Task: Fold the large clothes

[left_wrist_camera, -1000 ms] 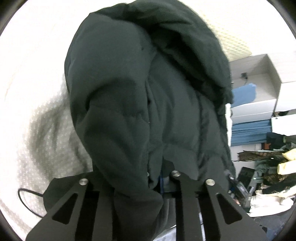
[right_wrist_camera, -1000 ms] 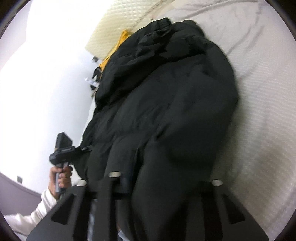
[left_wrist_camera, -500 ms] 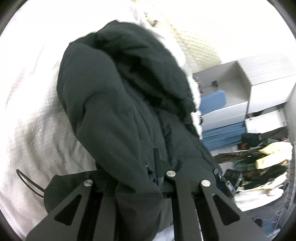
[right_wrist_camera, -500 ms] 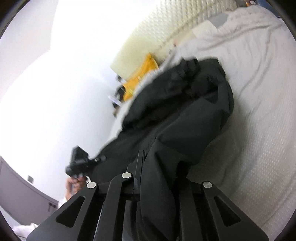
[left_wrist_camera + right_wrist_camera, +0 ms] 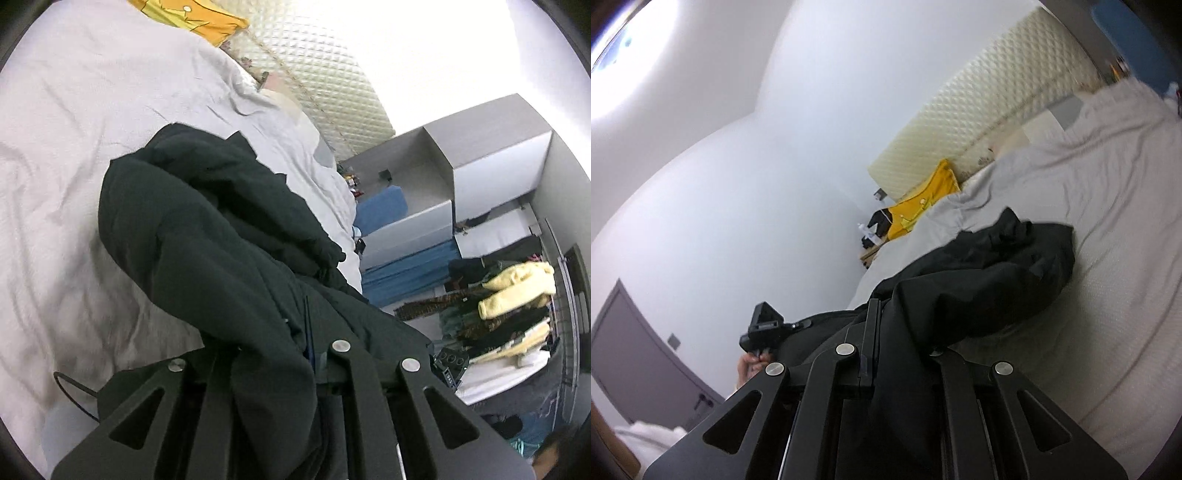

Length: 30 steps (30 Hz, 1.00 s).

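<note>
Pale grey bedding covers a bed [image 5: 74,147], and on it lies a black padded coat [image 5: 207,236], bunched and rumpled. One end of the coat rests on the sheet; the other end rises off the bed toward both cameras.

No brand, label or writing can be read on the coat or elsewhere.

In the left wrist view, the left gripper [image 5: 273,369] has its jaws clamped on a thick fold of coat, which hangs down between them. In the right wrist view, the right gripper [image 5: 901,354] has its jaws clamped on another fold of the coat [image 5: 979,284]. That view also shows the left gripper [image 5: 764,326] from the side, held in a bare hand [image 5: 748,369] at the near edge of the coat.

Beyond the coat, a yellow pillow [image 5: 923,206] lies at the head of the bed against a cream quilted headboard [image 5: 979,122]. Grey shelves [image 5: 461,177] with blue fabric stand past the bed, beside a rack of hanging clothes [image 5: 509,302]. White walls rise behind.
</note>
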Each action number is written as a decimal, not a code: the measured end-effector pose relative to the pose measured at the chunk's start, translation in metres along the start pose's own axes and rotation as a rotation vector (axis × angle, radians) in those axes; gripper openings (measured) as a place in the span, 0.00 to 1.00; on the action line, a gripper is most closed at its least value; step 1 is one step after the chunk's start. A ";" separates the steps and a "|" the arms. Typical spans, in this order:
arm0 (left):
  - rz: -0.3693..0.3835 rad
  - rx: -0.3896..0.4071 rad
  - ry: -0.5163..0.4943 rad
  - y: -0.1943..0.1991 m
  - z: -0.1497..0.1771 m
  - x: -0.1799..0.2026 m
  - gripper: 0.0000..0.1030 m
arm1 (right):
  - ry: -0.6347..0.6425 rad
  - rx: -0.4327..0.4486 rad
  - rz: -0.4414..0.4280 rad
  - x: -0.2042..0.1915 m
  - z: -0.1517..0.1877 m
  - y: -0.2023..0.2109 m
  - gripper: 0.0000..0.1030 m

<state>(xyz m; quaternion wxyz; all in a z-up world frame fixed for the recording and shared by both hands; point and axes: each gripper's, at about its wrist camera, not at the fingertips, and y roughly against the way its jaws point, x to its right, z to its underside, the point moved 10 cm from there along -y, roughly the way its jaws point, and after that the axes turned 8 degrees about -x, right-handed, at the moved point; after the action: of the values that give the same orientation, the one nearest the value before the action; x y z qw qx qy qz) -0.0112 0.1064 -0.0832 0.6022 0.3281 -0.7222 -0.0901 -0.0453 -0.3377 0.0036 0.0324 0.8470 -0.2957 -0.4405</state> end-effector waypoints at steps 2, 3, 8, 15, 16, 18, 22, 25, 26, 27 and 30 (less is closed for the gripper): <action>-0.009 -0.005 -0.008 0.008 0.011 0.004 0.09 | 0.020 0.000 0.004 -0.015 0.008 0.006 0.06; -0.011 -0.009 -0.007 0.015 0.019 0.006 0.09 | 0.027 0.000 0.005 -0.022 0.013 0.010 0.06; -0.051 -0.048 0.005 0.030 0.037 0.009 0.10 | 0.038 0.019 0.059 -0.054 0.035 0.034 0.06; -0.109 -0.110 0.000 0.025 0.027 0.013 0.12 | -0.028 -0.007 0.089 -0.035 0.029 0.033 0.06; -0.108 -0.113 0.001 0.025 0.025 0.012 0.12 | -0.045 -0.004 0.086 -0.030 0.025 0.032 0.06; -0.106 -0.114 0.006 0.019 0.013 0.012 0.12 | -0.077 0.003 0.080 -0.017 0.013 0.026 0.06; -0.106 -0.110 0.015 0.006 -0.019 0.006 0.13 | -0.115 0.020 0.105 0.003 -0.017 0.011 0.06; -0.136 -0.101 0.079 -0.010 -0.052 -0.012 0.14 | -0.193 0.020 0.115 0.041 -0.056 -0.026 0.06; -0.139 -0.102 0.111 -0.017 -0.067 -0.019 0.14 | -0.215 0.017 0.112 0.048 -0.062 -0.031 0.06; -0.151 -0.104 0.116 -0.021 -0.075 -0.024 0.14 | -0.262 0.016 0.110 0.067 -0.076 -0.045 0.06; -0.226 -0.127 0.171 -0.033 -0.096 -0.043 0.17 | -0.380 -0.010 0.118 0.108 -0.098 -0.070 0.06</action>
<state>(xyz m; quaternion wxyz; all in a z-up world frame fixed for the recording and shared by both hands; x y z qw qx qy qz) 0.0931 0.1315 -0.1101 0.6670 0.3750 -0.6196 -0.1747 0.1098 -0.3579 -0.0374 0.0060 0.7296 -0.3436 -0.5913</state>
